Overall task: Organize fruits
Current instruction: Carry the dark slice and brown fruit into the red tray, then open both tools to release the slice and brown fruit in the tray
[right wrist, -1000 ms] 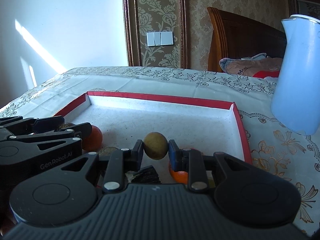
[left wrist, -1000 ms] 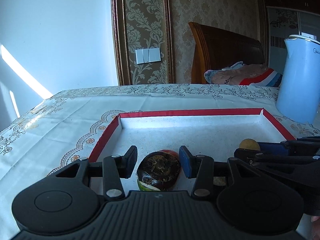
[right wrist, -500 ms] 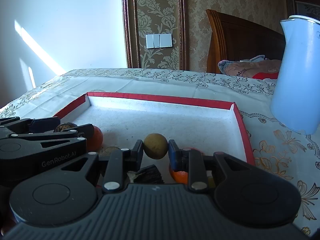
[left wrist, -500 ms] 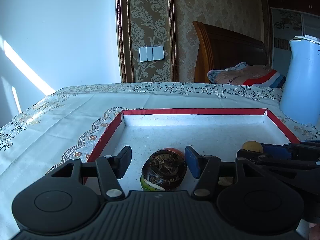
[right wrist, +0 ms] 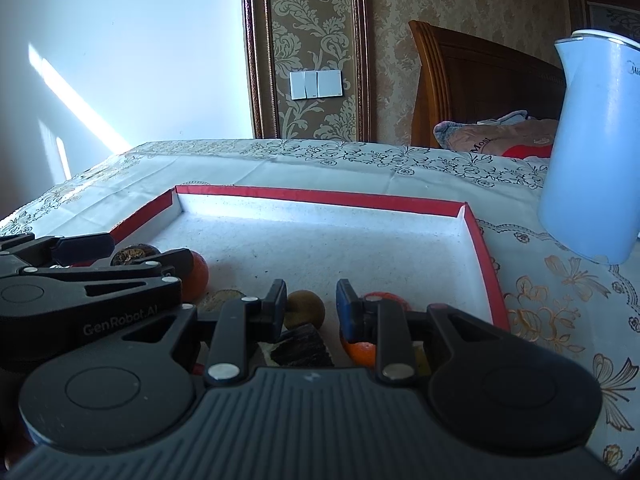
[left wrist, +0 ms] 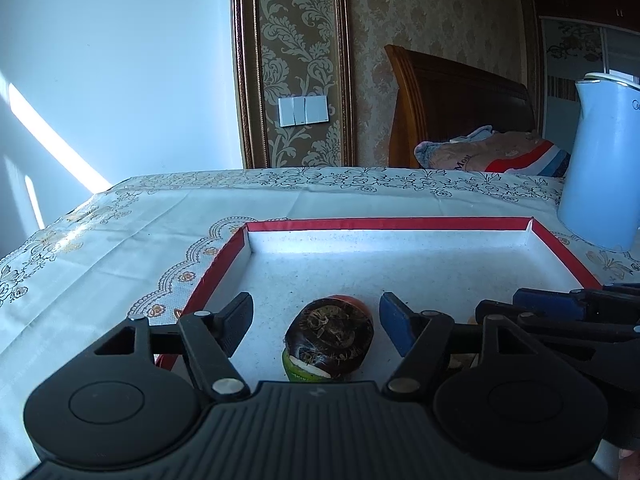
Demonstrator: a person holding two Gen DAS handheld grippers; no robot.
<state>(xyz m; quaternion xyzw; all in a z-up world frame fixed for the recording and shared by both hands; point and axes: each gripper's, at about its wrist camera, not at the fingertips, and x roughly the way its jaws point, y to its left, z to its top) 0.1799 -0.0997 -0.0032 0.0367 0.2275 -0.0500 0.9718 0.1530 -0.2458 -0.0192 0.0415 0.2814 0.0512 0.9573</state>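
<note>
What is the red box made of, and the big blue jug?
The red box looks like cardboard: thin folded walls, matte red edge, speckled white lining. The blue jug seems smooth plastic, with a soft sheen and printed lettering, though painted metal is possible.

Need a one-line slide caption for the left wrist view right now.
Left gripper opening around a dark round fruit resting in the red-edged tray, pads clear of it.

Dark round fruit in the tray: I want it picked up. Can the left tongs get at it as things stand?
Likely yes: the dark fruit sits right between the left tongs, whose jaws are opening, both pads standing clear of it.
</note>
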